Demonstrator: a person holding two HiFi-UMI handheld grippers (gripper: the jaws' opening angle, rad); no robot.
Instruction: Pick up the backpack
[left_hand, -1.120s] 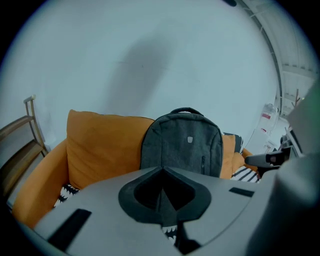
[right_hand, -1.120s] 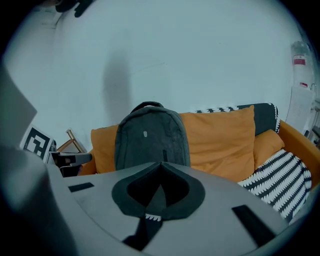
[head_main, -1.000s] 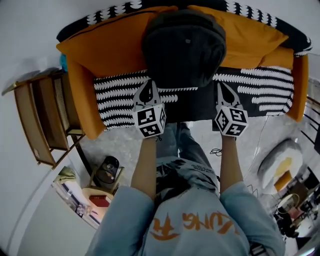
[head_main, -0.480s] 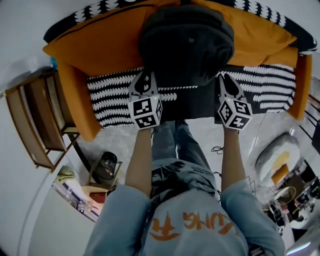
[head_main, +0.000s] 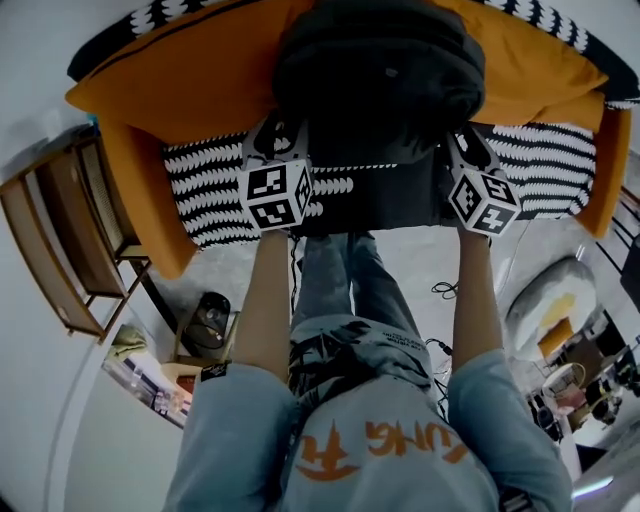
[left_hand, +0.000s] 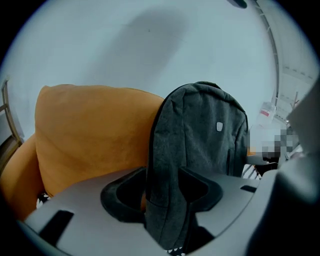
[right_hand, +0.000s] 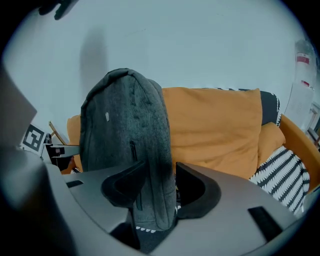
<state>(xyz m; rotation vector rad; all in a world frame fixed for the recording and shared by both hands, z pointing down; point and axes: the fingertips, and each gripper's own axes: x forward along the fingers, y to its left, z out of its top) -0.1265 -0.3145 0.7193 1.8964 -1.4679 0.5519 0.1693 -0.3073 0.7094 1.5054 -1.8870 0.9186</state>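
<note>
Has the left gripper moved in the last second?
Yes. The left gripper has gone forward across the black-and-white patterned sofa seat, toward the orange back cushion, and its jaws grip the edge of the dark grey fabric backpack.

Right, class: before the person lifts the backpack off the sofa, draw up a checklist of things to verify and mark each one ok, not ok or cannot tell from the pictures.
1. Left gripper has a side fold of the backpack between its jaws: ok.
2. Right gripper has the opposite side between its jaws: ok.
3. The two grips sit at roughly even height, one on each side, in the head view: ok.
4. Backpack stands upright against the orange cushion: ok.
5. Grip firm enough to carry the weight: cannot tell.
6. Shoulder straps free of the sofa: cannot tell, they are hidden.
</note>
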